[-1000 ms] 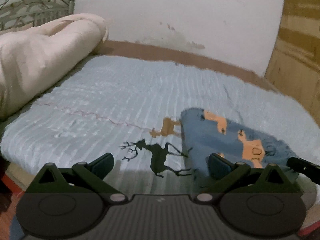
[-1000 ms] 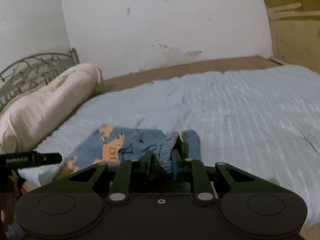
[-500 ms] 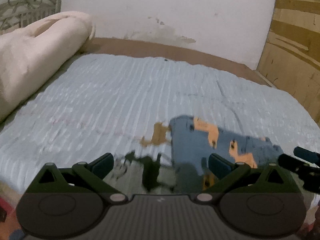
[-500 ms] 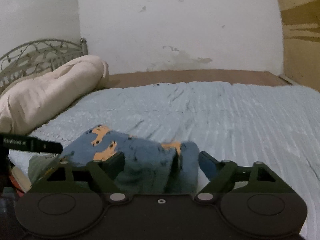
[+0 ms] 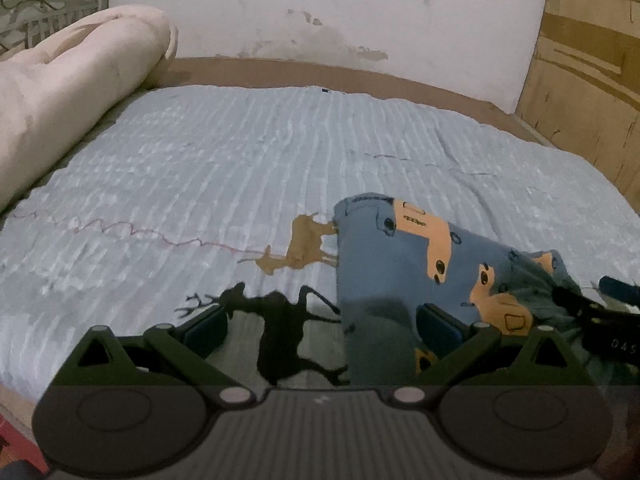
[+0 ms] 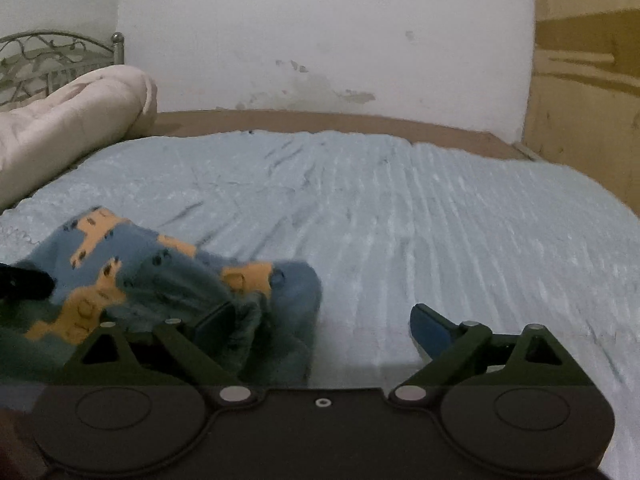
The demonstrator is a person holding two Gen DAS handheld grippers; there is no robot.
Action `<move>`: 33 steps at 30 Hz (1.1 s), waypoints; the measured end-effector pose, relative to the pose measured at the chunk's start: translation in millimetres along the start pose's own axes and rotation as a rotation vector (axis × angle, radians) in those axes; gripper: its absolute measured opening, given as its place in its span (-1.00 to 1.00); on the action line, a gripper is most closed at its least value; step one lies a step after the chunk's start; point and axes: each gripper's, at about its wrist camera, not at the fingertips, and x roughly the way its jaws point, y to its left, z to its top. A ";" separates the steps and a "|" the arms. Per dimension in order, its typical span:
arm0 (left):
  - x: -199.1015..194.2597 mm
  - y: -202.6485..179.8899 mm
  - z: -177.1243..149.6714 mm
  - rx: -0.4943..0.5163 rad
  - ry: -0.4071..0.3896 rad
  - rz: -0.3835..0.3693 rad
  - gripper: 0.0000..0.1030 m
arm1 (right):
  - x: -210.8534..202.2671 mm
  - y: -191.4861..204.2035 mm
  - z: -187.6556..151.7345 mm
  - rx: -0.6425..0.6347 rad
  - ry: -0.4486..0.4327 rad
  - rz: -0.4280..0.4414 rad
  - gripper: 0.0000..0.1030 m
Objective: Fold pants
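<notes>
**Pants down at the near edge, both tongs wide**

Now, here they are: one pair of blue cotton pants printed with orange cars (image 5: 404, 264), lying bunched and partly folded on the bed, right at its near edge. The cuff end stretches away across the bed; the crumpled part heaps up nearest the right gripper (image 6: 320, 326). That gripper's jaws are opening this very moment. Its left finger sits in among the rumpled cloth, its right finger (image 6: 434, 326) stands over bare cover, and neither pad presses on the fabric. From the left wrist view, the left gripper (image 5: 324, 326) also stands wide, with a strip of the pants between its fingers and no squeeze on it; its left finger (image 5: 206, 328) is over a deer print.

There is plenty of room. Beyond the pants and off to the right, the pale blue ribbed bedspread (image 6: 440, 216) lies wide and free up to the brown far edge of the bed (image 6: 340, 120). Two deer figures show on it, one tan (image 5: 304, 240) and one black (image 5: 280, 328), both just left of the pants.

A single rolled cream quilt (image 5: 60, 92) runs along the left side, with a metal scrollwork headboard (image 6: 44, 56) behind it. A stained white wall (image 5: 320, 16) backs the bed, and a wooden panel (image 5: 592, 80) closes the right.
</notes>
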 end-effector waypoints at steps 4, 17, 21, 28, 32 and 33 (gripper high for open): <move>-14.4 0.6 -9.4 -0.003 -0.008 0.009 0.98 | -19.1 4.1 0.6 0.031 -0.050 0.000 0.82; -29.2 -12.0 -28.7 0.017 -0.023 0.009 0.98 | -40.1 0.6 -22.9 0.077 0.033 0.072 0.98; -32.8 -16.4 -29.1 0.024 -0.021 -0.002 0.98 | -56.6 -4.6 -29.7 0.072 0.006 0.010 0.98; -32.8 -15.5 -29.3 0.016 -0.016 0.006 0.99 | -71.8 -2.0 -25.6 0.077 -0.040 0.051 0.99; -33.7 -15.6 -28.2 0.017 -0.015 0.005 0.99 | -71.3 -11.2 -18.5 0.138 -0.058 0.148 0.99; -33.6 -15.9 -26.9 0.019 -0.013 0.003 0.99 | -68.4 -14.1 -15.7 0.157 -0.049 0.176 0.99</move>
